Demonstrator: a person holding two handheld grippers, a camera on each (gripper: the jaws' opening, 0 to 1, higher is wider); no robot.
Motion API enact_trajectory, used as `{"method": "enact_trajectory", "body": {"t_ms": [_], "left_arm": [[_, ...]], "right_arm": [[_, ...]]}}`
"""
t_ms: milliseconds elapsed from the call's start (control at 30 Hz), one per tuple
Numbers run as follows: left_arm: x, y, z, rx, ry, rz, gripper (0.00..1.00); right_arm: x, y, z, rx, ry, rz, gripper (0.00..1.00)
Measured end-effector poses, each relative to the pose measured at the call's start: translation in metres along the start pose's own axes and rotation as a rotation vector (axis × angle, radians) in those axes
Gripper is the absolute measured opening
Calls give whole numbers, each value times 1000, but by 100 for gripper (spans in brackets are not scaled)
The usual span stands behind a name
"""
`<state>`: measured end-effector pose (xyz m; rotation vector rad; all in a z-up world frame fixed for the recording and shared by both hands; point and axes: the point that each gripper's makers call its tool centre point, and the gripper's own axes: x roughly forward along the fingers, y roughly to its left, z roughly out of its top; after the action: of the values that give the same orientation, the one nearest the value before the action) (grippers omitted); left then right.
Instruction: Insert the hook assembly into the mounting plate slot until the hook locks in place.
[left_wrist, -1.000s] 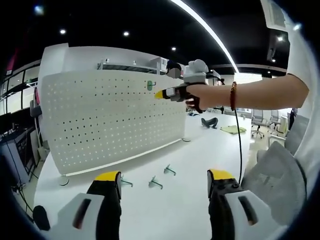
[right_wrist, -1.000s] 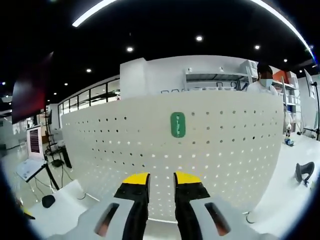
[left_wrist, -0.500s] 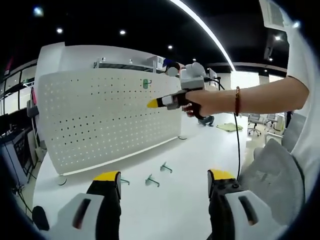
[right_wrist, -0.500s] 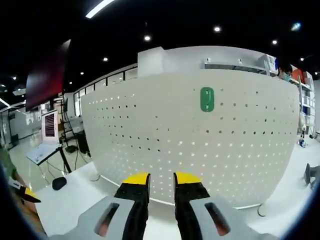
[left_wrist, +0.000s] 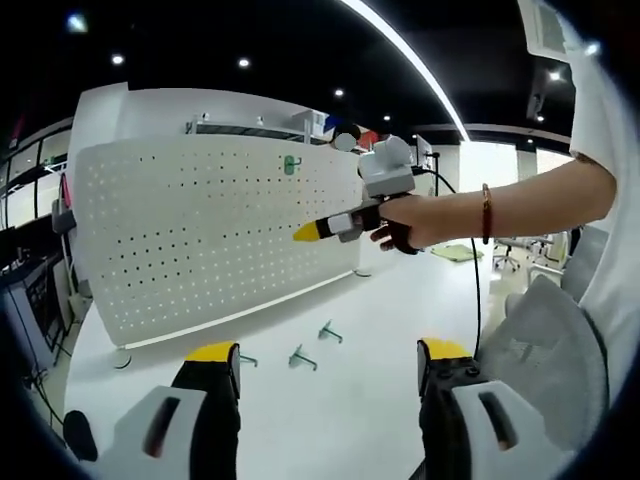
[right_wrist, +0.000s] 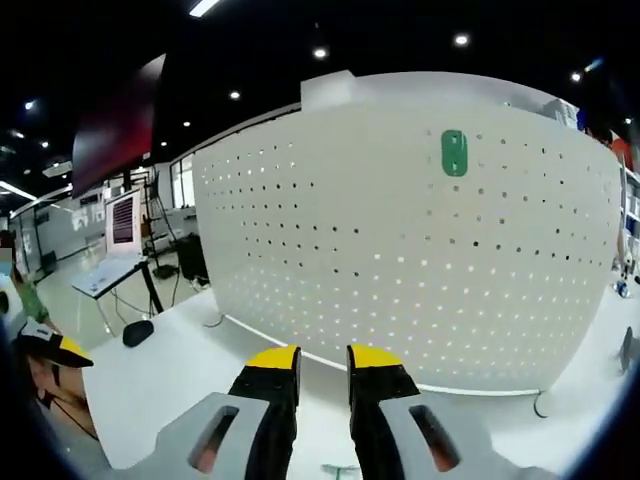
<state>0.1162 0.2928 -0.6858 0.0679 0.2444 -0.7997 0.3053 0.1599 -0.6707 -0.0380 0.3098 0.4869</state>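
White tabletop (left_wrist: 380, 330) runs through an open office with dark ceiling and spot lights, and on it stands the biggest thing here, a tall white pegboard (left_wrist: 200, 230), upright and perforated all over. In the right gripper view the pegboard (right_wrist: 400, 250) takes up most of the background, with the table's bare edge in front of it.

High on the board sits a small green plate (right_wrist: 454, 152), which I take to be the mounting plate; in the left gripper view the same plate (left_wrist: 291, 165) is a speck near the top edge. Nothing visibly hangs from it, though it is too small to be sure.

On the table in front of the board lie three small green hooks (left_wrist: 300, 356), apart from one another and well below the plate.

The right gripper (left_wrist: 305, 232) is held in the air before the board by a hand (left_wrist: 410, 220), its yellow tips pointing at the panel below the plate. Its jaws (right_wrist: 320, 358) stand nearly together with only a narrow gap, and nothing can be seen between them. The left gripper (left_wrist: 325, 352) hangs low over the table, jaws spread wide and holding nothing.

As I judge it, the task is barely begun: no hook is picked up, and grasping, carrying and locking one into the slot are all left to do.
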Motion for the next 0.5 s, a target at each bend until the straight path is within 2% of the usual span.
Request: {"method": "enact_trajectory", "body": {"t_ms": [500], "left_arm": [[1, -3, -7, -15, 9, -7, 74]], "right_arm": [[0, 23, -46, 14, 93, 55, 18]]}}
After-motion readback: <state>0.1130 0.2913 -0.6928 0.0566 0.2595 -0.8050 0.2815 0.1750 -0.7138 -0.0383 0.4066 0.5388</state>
